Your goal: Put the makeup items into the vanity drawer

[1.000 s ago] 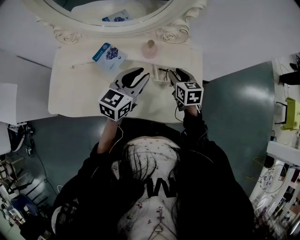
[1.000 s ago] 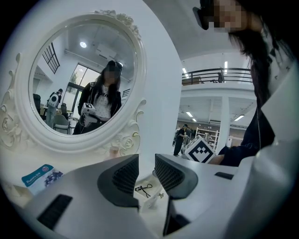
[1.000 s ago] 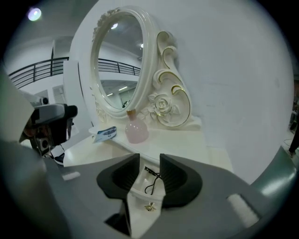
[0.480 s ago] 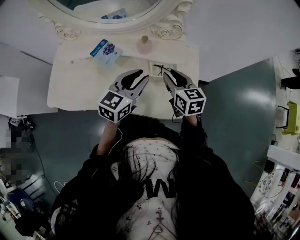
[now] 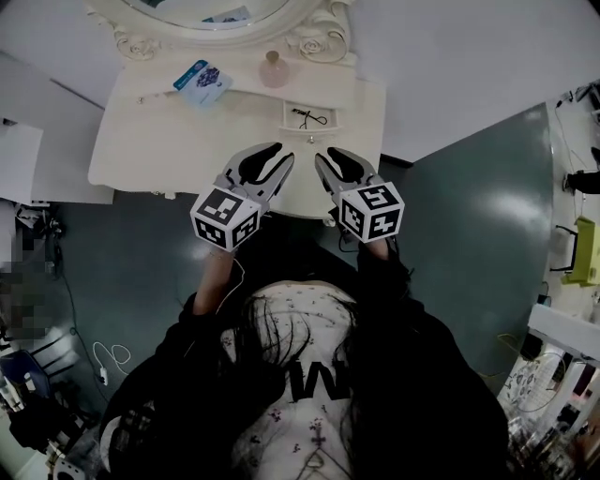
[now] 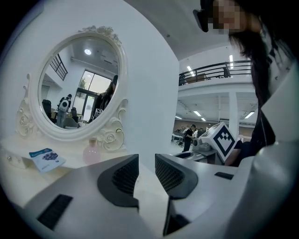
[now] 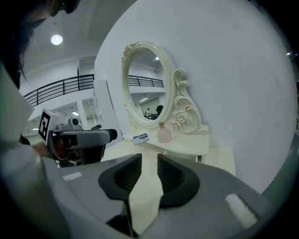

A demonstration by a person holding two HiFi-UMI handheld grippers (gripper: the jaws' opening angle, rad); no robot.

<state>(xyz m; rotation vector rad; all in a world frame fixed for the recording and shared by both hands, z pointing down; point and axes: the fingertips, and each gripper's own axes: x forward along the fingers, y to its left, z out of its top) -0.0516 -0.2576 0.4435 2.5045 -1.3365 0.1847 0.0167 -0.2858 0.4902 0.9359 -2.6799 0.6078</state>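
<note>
Mia: What changed just now?

Tom: Both grippers came back from the vanity table [image 5: 141, 150] toward the person; a moment ago the right gripper [image 5: 330, 156] was right by the little drawer [image 5: 291, 116]; now it hangs over the near edge, well apart from it.

Mia: Is the right one holding anything?

Tom: No; its jaws have just been closing a bit, but there is a gap and nothing is in it; the left gripper [image 5: 276, 153] is the same, jaws apart and empty.

Mia: Where are the makeup things?

Tom: A thin black thing [image 5: 311, 117] lies in the open drawer; that one looks done. The pink bottle [image 5: 274, 71] stands at the far side under the mirror [image 5: 216, 13], just left of the drawer; the blue packet [image 5: 202, 81] lies further left; both are out on the table.

Mia: So what does that mean?

Tom: One thing is put away and two seem left; with both grippers free, the person can likely reach for the bottle or the packet next; the bottle looks round and smooth, so it might slip.
</note>
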